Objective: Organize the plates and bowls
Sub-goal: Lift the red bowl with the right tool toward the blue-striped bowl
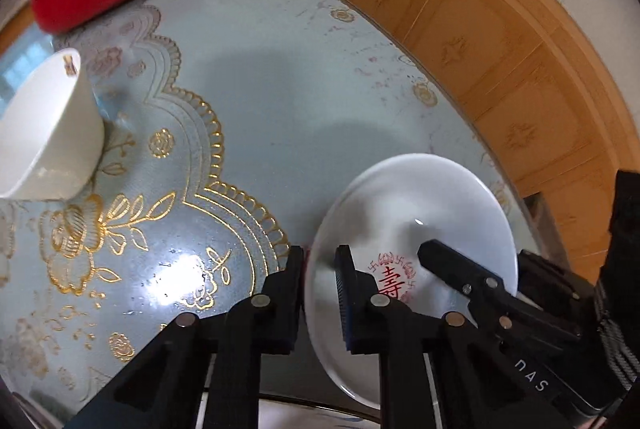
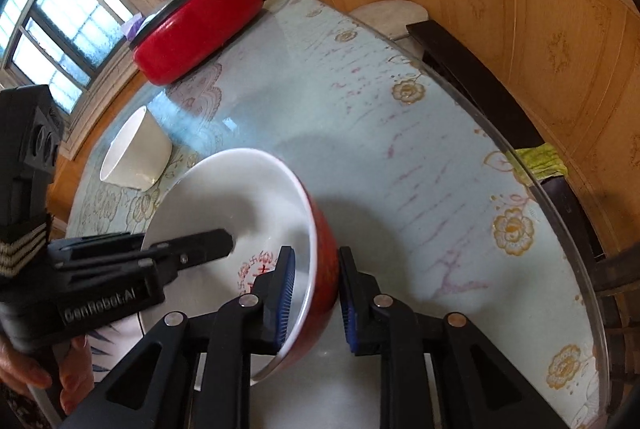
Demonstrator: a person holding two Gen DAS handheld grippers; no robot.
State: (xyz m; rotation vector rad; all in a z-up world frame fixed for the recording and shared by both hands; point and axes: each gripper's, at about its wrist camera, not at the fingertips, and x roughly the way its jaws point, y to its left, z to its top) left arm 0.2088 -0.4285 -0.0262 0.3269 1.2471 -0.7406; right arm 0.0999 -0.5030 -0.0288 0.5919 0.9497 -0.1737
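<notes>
You had the red bowl [image 2: 256,229] tilted over the worktop [image 2: 400,157], both the left gripper [image 1: 320,293] and right gripper [image 2: 316,293] clenched on its rim. Next, probably carry it toward the white bowl [image 2: 136,153] without slipping.

red bowl [image 2: 320,249]: white inside, tilted, lifted | white bowl [image 2: 136,153]: tilted, on table

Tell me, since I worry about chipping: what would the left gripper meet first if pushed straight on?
The left gripper is already shut on the red bowl's rim, so it would press the wall further in; beyond that, probably the table, though depth is unclear.
</notes>
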